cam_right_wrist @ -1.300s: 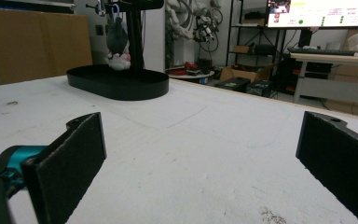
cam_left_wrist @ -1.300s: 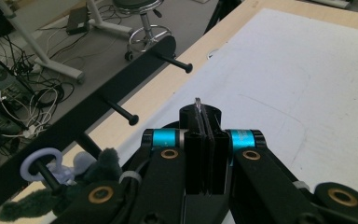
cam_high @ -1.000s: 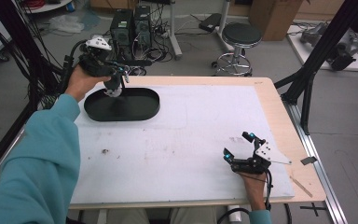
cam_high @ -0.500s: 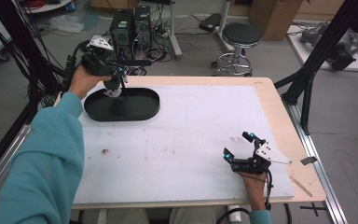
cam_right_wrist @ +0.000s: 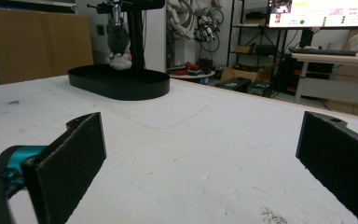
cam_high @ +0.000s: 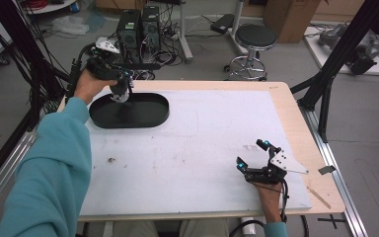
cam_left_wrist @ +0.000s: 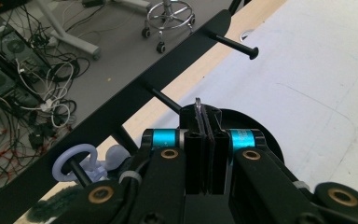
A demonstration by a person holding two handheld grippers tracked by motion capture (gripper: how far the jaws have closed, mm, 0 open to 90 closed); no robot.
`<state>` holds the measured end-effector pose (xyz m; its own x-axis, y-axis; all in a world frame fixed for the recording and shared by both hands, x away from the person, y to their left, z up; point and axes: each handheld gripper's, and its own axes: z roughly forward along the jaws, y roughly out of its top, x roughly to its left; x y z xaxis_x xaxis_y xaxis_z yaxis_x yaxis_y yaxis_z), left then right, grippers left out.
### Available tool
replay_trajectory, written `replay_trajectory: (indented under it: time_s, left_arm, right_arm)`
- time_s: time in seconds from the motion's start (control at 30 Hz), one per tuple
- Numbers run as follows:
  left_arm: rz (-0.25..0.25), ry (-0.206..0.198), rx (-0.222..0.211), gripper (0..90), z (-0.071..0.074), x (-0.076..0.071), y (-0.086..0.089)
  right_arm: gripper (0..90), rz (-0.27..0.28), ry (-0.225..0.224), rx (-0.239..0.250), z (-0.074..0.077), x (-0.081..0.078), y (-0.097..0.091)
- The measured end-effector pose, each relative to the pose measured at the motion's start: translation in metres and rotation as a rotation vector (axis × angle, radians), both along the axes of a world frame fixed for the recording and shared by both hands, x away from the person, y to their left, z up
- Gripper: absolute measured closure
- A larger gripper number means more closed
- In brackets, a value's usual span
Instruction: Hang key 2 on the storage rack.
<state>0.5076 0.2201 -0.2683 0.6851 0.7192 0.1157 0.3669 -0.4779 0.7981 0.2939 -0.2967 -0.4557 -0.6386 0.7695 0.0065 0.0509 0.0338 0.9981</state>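
A black stand rises from one black oval tray (cam_high: 143, 116) at the far left of the white counter (cam_high: 202, 148). The tray's long axis runs left to right across the counter. The stand's black crossbar (cam_left_wrist: 121, 105) carries three thin pegs (cam_left_wrist: 233, 43) that jut out sideways. One peg holds a pale lilac ring (cam_left_wrist: 72, 161) with a small pale figure (cam_left_wrist: 116, 156) just beside it.

The left gripper (cam_high: 123, 89) hovers over the tray's left end, its jaws clenched on a thin metal ring (cam_left_wrist: 198, 109) that stands on edge between them.

The right gripper (cam_high: 254, 155) rests near the counter's near right corner, jaws spread wide and grasping nothing, pointing toward the tray.
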Motion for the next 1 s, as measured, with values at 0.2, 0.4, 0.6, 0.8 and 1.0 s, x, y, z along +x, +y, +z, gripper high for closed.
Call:
replay_trajectory:
  time_s: [0.2,0.4,0.6,0.8,1.0]
  left_arm:
    - [0.004,0.001,-0.003,88.1,-0.002,0.004,0.000]
    - [0.007,0.002,-0.004,88.1,-0.003,0.006,0.003]
    - [0.005,-0.007,-0.003,88.1,-0.003,0.008,0.003]
    - [-0.002,-0.007,0.008,88.1,-0.001,0.012,0.003]
    - [0.001,-0.007,0.011,88.0,-0.005,0.016,0.004]
  right_arm:
    - [0.7,0.002,-0.007,-0.002,0.000,0.001,-0.001]
    - [0.6,0.002,-0.007,-0.002,0.000,0.001,-0.001]
    - [0.7,0.000,-0.001,-0.001,0.000,0.000,0.000]
    - [0.7,0.000,-0.002,-0.001,0.000,0.000,0.000]
    - [0.7,-0.001,-0.005,-0.001,0.000,0.000,0.000]
